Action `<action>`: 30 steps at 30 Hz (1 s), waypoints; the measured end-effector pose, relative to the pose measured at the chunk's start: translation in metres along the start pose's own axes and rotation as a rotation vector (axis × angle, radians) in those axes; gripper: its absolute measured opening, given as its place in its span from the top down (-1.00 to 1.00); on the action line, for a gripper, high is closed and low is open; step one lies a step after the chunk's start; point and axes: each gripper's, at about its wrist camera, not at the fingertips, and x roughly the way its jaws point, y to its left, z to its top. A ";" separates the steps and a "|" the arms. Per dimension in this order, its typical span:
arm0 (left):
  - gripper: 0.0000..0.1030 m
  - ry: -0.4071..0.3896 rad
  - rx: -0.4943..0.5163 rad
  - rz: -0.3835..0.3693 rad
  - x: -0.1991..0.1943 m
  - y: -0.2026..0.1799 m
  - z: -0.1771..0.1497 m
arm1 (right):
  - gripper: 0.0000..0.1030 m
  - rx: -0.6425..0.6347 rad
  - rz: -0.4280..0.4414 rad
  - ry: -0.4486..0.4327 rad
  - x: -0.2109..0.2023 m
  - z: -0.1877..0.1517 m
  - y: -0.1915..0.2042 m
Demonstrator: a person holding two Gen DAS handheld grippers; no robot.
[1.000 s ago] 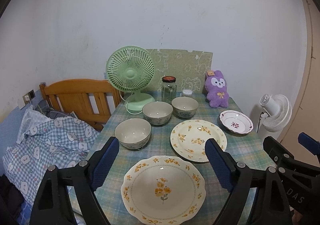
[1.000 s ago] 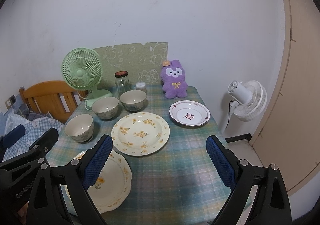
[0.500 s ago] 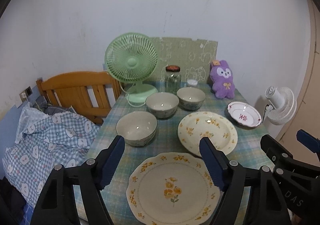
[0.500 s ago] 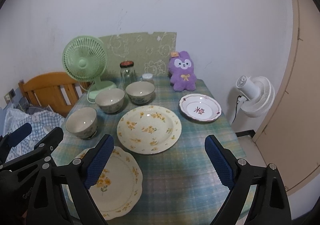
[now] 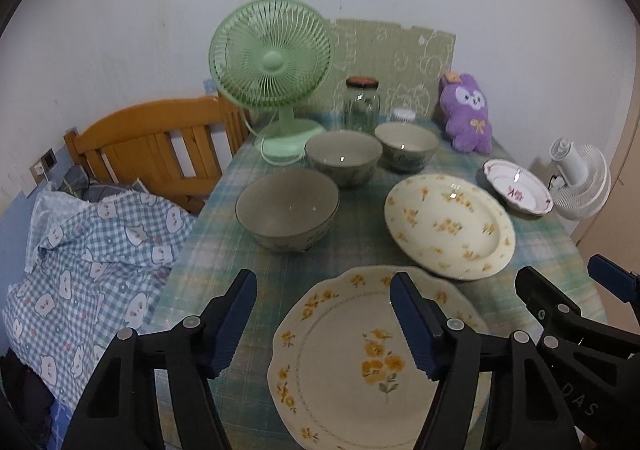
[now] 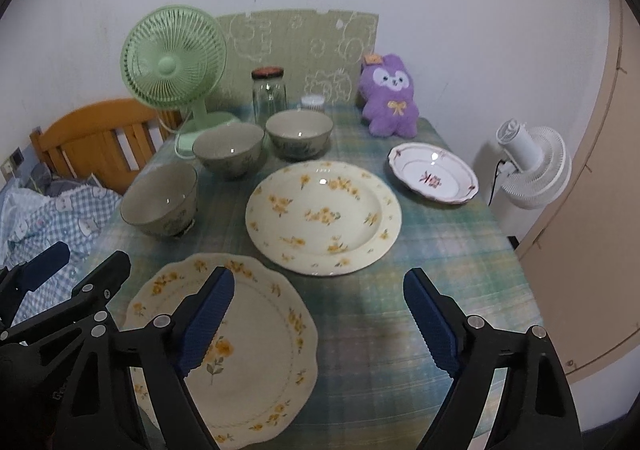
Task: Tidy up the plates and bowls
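Small room, plain white wall [image 6: 440,2] behind table w/ green-blue plaid cloth [image 6: 420,246].
Orange wooden slatted headboard [image 5: 152,142] stood at left beside blue-checked bedding [image 5: 80,250]; white floor fan [image 6: 532,166] and beige door [image 6: 600,170] were at right.

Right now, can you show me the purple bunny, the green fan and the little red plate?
purple bunny [image 6: 391,98]: right wrist view, on its tummy.
green fan [image 5: 273,61]: left wrist view, on the grille's hub.
little red plate [image 6: 432,174]: right wrist view, on its middle.
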 end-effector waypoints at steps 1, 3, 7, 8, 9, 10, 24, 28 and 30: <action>-0.35 0.011 0.000 0.000 0.004 0.002 -0.001 | -0.68 -0.002 0.000 0.012 0.005 -0.002 0.002; -0.33 0.038 -0.001 0.000 0.014 0.004 -0.005 | -0.66 -0.006 0.002 0.037 0.014 -0.005 0.007; -0.30 0.085 -0.003 -0.003 0.031 0.007 -0.013 | -0.64 -0.011 -0.001 0.081 0.032 -0.013 0.013; -0.29 0.096 -0.003 -0.005 0.034 0.008 -0.016 | -0.62 -0.012 -0.003 0.090 0.036 -0.015 0.015; -0.28 0.108 -0.003 -0.007 0.037 0.008 -0.018 | -0.61 -0.013 -0.005 0.104 0.041 -0.017 0.016; -0.27 0.120 -0.001 -0.010 0.041 0.009 -0.020 | -0.59 -0.014 -0.006 0.113 0.045 -0.019 0.018; -0.19 0.259 0.020 -0.022 0.082 0.019 -0.043 | -0.47 -0.019 -0.028 0.238 0.091 -0.035 0.031; -0.14 0.282 0.022 -0.028 0.091 0.021 -0.044 | -0.44 -0.013 -0.045 0.272 0.102 -0.038 0.031; -0.08 0.300 0.027 -0.031 0.094 0.021 -0.046 | -0.36 -0.016 -0.048 0.287 0.105 -0.040 0.031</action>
